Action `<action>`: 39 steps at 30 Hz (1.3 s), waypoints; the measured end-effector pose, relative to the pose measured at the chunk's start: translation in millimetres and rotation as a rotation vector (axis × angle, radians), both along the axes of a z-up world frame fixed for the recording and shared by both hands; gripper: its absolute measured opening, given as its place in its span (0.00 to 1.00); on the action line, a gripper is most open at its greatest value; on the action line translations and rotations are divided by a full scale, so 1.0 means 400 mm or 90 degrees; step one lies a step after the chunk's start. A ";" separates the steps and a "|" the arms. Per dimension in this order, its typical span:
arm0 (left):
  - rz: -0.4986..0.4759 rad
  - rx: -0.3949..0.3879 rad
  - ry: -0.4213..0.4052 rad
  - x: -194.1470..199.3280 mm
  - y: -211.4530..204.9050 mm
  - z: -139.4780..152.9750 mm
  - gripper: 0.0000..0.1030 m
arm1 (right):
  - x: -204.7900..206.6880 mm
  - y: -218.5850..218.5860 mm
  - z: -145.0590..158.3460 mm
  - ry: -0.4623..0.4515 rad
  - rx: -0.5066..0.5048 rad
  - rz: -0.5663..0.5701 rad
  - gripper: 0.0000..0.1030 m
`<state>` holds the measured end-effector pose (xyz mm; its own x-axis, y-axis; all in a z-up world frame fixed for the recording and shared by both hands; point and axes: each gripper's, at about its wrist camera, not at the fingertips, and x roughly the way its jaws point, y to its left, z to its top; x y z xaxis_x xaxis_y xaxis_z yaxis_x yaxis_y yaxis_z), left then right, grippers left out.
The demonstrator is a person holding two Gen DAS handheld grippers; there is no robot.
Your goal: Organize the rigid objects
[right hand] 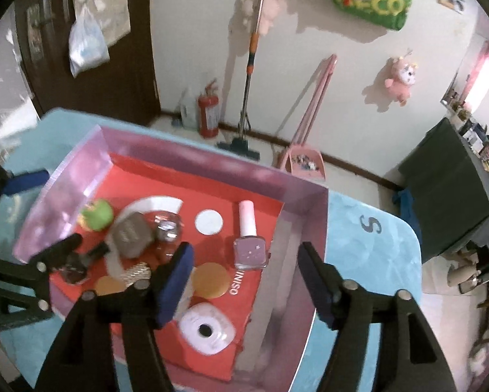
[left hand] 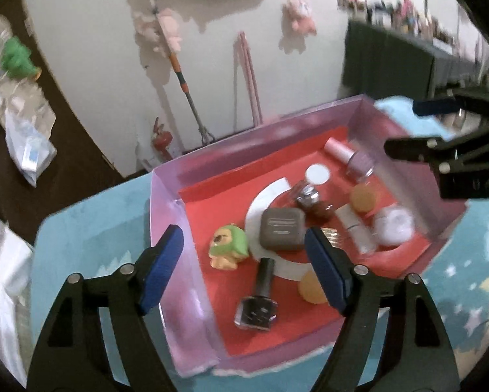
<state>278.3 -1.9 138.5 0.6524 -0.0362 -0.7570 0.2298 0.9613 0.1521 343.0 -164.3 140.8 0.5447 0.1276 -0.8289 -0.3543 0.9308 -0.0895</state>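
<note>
Hovering over the pink box (left hand: pixel 166 189), left gripper (left hand: pixel 244 264) open and empty, right gripper (right hand: pixel 244 281) likewise

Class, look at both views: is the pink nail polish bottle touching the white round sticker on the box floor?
Apart. The right wrist view shows bare red floor between the pink nail polish bottle and the white round sticker.

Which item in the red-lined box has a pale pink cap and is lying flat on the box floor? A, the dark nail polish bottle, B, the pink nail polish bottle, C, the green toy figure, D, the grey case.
B: the pink nail polish bottle lies flat on the red floor of the box with its pale pink cap pointing toward the far wall; both hand-held grippers hover open, holding nothing.
</note>
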 end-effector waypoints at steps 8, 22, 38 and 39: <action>0.037 -0.061 -0.057 -0.096 0.018 0.004 0.75 | -0.144 -0.031 0.048 -0.088 0.055 -0.019 0.86; 0.095 -0.104 -0.153 -0.171 0.037 -0.068 0.89 | -0.250 -0.032 -0.080 -0.190 0.108 -0.038 0.99; 0.095 -0.130 -0.189 -0.125 0.050 -0.128 0.90 | -0.219 -0.023 -0.170 -0.235 0.110 -0.063 1.00; 0.095 -0.131 -0.189 -0.123 0.051 -0.132 0.90 | -0.219 -0.026 -0.173 -0.239 0.110 -0.066 1.00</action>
